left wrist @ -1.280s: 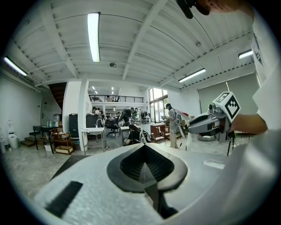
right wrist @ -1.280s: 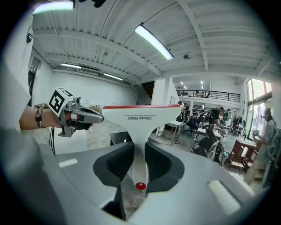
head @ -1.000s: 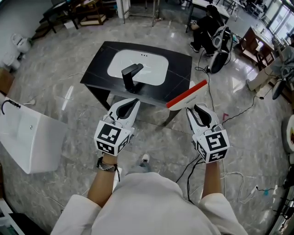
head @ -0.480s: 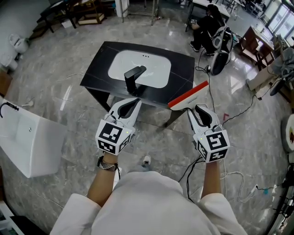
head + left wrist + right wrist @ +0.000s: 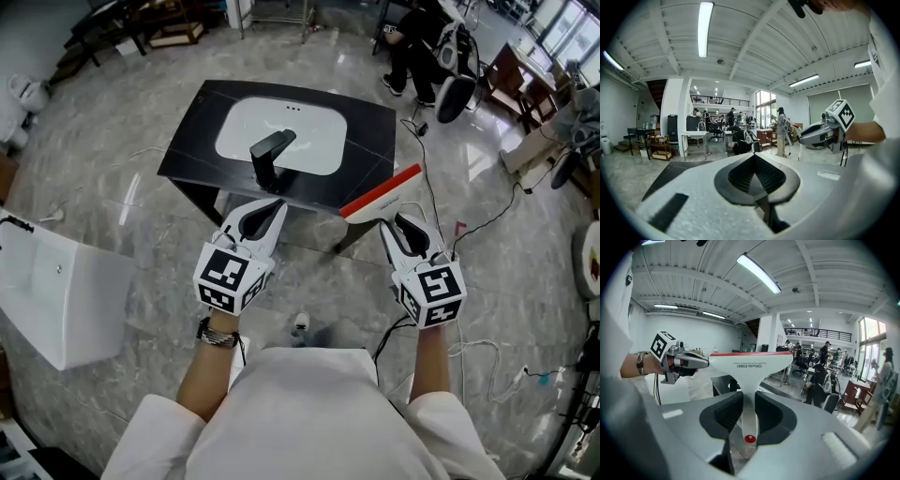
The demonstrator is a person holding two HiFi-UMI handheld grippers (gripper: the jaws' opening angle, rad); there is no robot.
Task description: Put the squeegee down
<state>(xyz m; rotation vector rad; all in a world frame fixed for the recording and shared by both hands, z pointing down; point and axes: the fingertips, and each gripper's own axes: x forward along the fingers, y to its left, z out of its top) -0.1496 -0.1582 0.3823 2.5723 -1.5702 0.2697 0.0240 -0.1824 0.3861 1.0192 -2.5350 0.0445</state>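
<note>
In the air by the near right corner of the black sink table (image 5: 370, 141): squeegee (image 5: 382, 193); right gripper (image 5: 749, 425) clamped on its narrow white handle (image 5: 748, 404), red-edged blade (image 5: 750, 354) at far end; left gripper (image 5: 261, 217) jaws together, empty. Likely light, stiff, smooth plastic; may swivel in the pinch; handle is the sound hold.

- A black table (image 5: 370, 141) is standing at upper centre, holding a white sink (image 5: 314, 141) and black faucet (image 5: 267, 155).
- A white tub (image 5: 61, 295) is sitting at left.
- Cables (image 5: 487, 225) are trailing at right.
</note>
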